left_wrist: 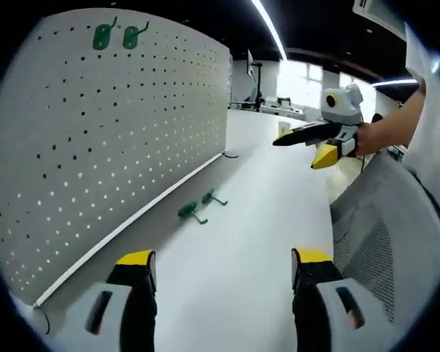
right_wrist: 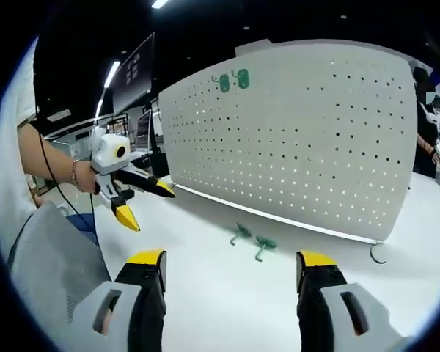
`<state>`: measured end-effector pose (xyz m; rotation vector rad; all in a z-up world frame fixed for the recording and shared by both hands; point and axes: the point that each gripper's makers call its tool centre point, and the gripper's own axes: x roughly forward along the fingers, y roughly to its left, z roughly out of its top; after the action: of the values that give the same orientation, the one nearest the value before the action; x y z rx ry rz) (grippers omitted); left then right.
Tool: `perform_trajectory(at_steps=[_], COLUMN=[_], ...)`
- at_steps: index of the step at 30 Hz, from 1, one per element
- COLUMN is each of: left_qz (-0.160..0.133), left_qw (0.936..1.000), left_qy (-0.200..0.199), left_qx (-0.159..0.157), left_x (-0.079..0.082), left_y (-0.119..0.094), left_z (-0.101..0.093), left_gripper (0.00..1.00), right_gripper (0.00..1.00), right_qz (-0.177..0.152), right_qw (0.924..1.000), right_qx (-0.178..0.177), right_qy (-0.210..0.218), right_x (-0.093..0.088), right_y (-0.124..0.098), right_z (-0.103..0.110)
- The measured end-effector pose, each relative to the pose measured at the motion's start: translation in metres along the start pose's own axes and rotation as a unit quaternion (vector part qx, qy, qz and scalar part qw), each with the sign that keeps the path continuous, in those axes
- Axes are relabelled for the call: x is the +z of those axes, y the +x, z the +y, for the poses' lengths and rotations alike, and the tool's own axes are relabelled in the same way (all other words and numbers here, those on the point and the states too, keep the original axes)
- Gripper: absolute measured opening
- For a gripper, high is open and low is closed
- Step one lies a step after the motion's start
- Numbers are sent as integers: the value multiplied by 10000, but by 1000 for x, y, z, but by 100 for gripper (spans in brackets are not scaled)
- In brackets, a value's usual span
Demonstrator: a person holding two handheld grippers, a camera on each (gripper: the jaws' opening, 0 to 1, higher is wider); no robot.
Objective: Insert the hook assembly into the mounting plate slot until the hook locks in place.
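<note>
Pegboard (left_wrist: 110, 139) upright; person (right_wrist: 425, 132) behind, right gripper view.

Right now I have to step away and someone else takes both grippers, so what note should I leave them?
Left claw: open, empty, low over the white table.
Right claw: open, empty, also above the table.
Two green plastic hooks already hang near the top of the white perforated mounting board.
Two more green hooks lie loose on the table, just in front of the board's foot.
Done: nothing picked up at this moment.
Left: grasp a loose hook, insert it into the board's holes until it locks.
</note>
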<state>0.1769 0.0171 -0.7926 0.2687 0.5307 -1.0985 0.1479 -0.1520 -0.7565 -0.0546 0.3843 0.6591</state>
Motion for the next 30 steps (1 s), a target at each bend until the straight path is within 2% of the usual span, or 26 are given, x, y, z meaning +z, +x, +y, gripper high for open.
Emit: perform_trajectory(at_steps=[16, 22, 24, 30], left_qz=[239, 214, 240, 245], left_qw=[9988, 9982, 9972, 9973], left_qy=[241, 309, 461, 455], left_qx=[-356, -477, -545, -524], left_x=[9, 19, 19, 24], left_y=[22, 29, 32, 35], left_z=[6, 4, 3, 5], left_gripper=[78, 78, 78, 78], right_gripper=[70, 70, 70, 69], right_qz=[-128, -144, -162, -195], right_qw=[9998, 9997, 9996, 9996], right_qx=[-158, -190, -202, -161], right_qy=[29, -33, -60, -102], right_x=[10, 12, 12, 14], right_y=[-8, -13, -12, -12], right_z=[-2, -3, -4, -3])
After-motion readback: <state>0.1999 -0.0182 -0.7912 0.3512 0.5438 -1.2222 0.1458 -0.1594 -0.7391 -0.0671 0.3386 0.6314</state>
